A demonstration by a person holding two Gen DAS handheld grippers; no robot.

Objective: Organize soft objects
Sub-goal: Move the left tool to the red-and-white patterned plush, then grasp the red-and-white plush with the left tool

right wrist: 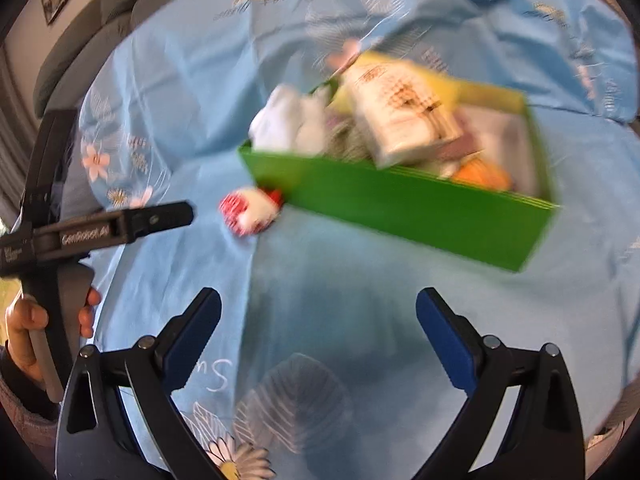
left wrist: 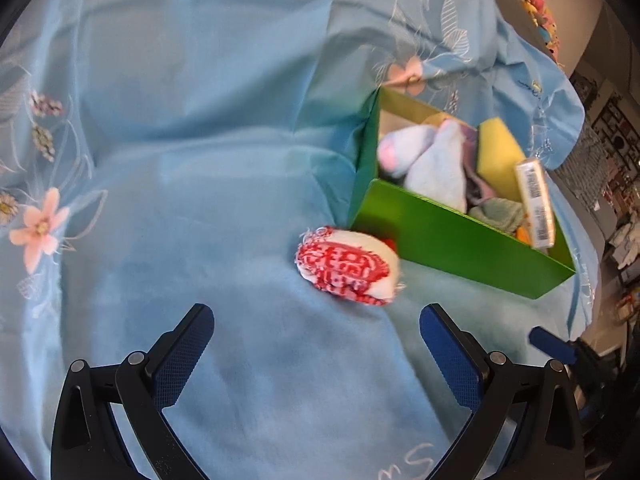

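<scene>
Nearest, my left claw [left wrist: 316, 328]: jaws spread wide, nothing between them, hovering over the blue floral cloth [left wrist: 180, 160] that covers the surface.

My right claw [right wrist: 318, 308]: jaws likewise wide apart and empty above the same cloth. A hand [right wrist: 24, 332] grips the other tool's handle at the left edge of the right wrist view.

Next out, a red-and-white rolled cloth bundle [left wrist: 348, 270] lying on the cloth, just beside the near corner of the green box [left wrist: 452, 240]; I cannot tell whether they touch.

In the box: light blue socks [left wrist: 432, 160], a yellow sponge [left wrist: 500, 156], a pale green cloth [left wrist: 500, 214], and a white packet [left wrist: 536, 204] leaning on the right wall. The right wrist view is blurred, so the other contents are possibly more fabric.
</scene>
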